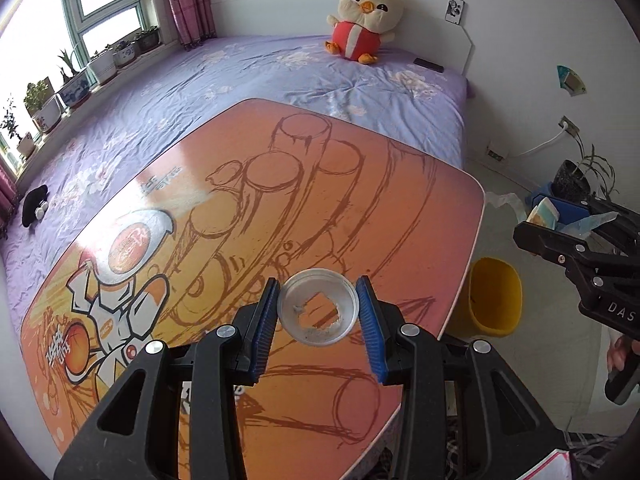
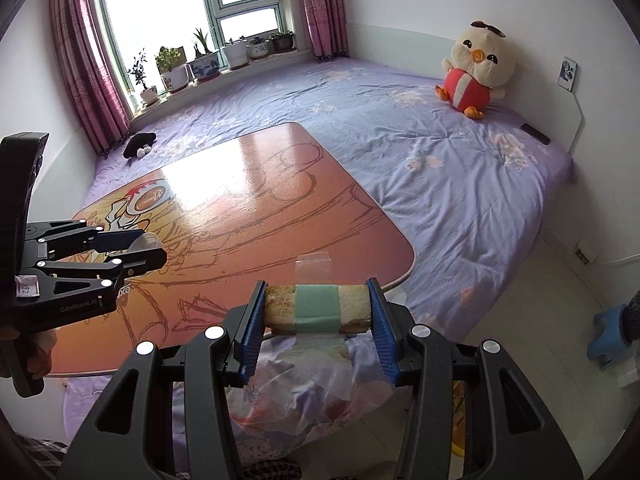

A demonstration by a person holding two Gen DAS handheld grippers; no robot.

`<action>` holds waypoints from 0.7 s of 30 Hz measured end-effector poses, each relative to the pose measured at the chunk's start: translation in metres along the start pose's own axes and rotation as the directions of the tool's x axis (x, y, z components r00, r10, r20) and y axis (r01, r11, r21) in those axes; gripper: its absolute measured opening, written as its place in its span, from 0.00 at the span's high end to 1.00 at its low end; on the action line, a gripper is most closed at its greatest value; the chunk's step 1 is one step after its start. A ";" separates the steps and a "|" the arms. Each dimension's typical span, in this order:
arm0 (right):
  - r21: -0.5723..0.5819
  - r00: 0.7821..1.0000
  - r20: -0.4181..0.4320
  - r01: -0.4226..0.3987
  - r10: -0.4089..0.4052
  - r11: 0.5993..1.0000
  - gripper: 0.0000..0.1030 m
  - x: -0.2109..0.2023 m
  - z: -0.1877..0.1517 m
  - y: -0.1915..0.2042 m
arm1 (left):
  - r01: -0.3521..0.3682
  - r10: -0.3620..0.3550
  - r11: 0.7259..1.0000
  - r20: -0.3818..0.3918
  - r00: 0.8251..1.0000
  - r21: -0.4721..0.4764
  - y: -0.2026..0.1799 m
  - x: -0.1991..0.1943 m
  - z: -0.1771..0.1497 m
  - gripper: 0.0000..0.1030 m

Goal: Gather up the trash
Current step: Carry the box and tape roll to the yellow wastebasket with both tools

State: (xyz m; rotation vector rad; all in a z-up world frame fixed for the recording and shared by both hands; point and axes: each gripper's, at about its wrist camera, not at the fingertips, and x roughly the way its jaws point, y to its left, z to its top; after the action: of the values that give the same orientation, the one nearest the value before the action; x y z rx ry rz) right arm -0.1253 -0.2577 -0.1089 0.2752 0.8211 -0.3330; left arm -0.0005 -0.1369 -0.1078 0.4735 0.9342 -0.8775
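Note:
My left gripper (image 1: 319, 290) is shut on a small round clear plastic cup (image 1: 294, 300) with a torn lid, held above the near right part of the orange cartoon table (image 1: 280, 200). A yellow bin (image 1: 496, 300) stands on the floor just past the table's right edge. My right gripper (image 2: 317, 292) is shut on a wrapped piece of bread (image 2: 276, 306) with a green band, its clear wrapper hanging below, over the table's near corner (image 2: 240, 220). In the left wrist view the right gripper (image 1: 560, 220) hangs above the bin. The left gripper (image 2: 150, 246) shows at left with the cup.
A bed with a purple sheet (image 1: 280, 72) lies under and beyond the table, with a plush chick (image 1: 366, 20) at its head. Plant pots (image 2: 200, 64) line the windowsill. On the floor are a potted plant (image 1: 576, 176), a blue box (image 1: 560, 204) and a blue stool (image 2: 608, 336).

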 end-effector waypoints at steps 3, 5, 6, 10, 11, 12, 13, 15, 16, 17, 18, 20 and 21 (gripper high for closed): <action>0.033 0.999 0.004 0.033 -0.033 0.999 0.52 -0.016 -0.012 -0.024 | 0.048 -0.048 0.997 0.001 0.999 0.061 -0.035 0.004 0.009 0.62; 0.061 0.999 0.004 0.051 -0.051 0.997 0.52 -0.026 -0.021 -0.042 | 0.081 -0.081 0.991 -0.001 0.997 0.106 -0.061 0.006 0.015 0.62; 0.073 0.998 0.004 0.061 -0.061 0.995 0.52 -0.031 -0.025 -0.051 | 0.095 -0.096 0.987 -0.003 0.995 0.129 -0.074 0.008 0.017 0.62; 0.126 0.995 -0.001 0.104 -0.105 0.987 0.52 -0.051 -0.045 -0.090 | 0.160 -0.159 0.962 -0.022 0.987 0.220 -0.127 0.016 0.025 0.62; 0.138 0.993 -0.003 0.116 -0.117 0.984 0.52 -0.056 -0.050 -0.100 | 0.174 -0.172 0.954 -0.029 0.985 0.242 -0.140 0.019 0.026 0.62; 0.152 0.992 -0.004 0.128 -0.129 0.980 0.52 -0.061 -0.055 -0.110 | 0.185 -0.182 0.947 -0.035 0.983 0.262 -0.150 0.021 0.027 0.62; 0.166 0.990 -0.006 0.138 -0.139 0.976 0.52 -0.066 -0.060 -0.120 | 0.202 -0.197 0.935 -0.047 0.979 0.291 -0.166 0.025 0.029 0.62; 0.194 0.987 -0.010 0.160 -0.161 0.968 0.52 -0.073 -0.069 -0.140 | 0.227 -0.218 0.914 -0.067 0.974 0.337 -0.189 0.034 0.033 0.62; 0.208 0.985 -0.013 0.169 -0.170 0.963 0.52 -0.077 -0.074 -0.150 | 0.239 -0.226 0.902 -0.078 0.971 0.359 -0.201 0.039 0.034 0.62; 0.222 0.984 -0.015 0.176 -0.177 0.959 0.52 -0.080 -0.080 -0.160 | 0.251 -0.235 0.891 -0.090 0.968 0.377 -0.214 0.044 0.036 0.62; 0.235 0.982 -0.020 0.186 -0.186 0.954 0.52 -0.083 -0.086 -0.170 | 0.263 -0.242 0.881 -0.103 0.965 0.393 -0.224 0.050 0.039 0.62; 0.258 0.980 -0.029 0.197 -0.197 0.946 0.52 -0.087 -0.097 -0.192 | 0.286 -0.256 0.857 -0.128 0.958 0.429 -0.248 0.060 0.040 0.62; 0.267 0.979 -0.034 0.204 -0.202 0.942 0.52 -0.087 -0.102 -0.202 | 0.295 -0.260 0.844 -0.139 0.955 0.447 -0.259 0.065 0.040 0.62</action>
State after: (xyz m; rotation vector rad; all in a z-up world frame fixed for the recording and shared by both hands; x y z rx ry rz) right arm -0.3278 -0.3891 -0.1321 0.4469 0.8122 -0.6409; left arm -0.1729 -0.3422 -0.1389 0.7992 0.8692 -1.3724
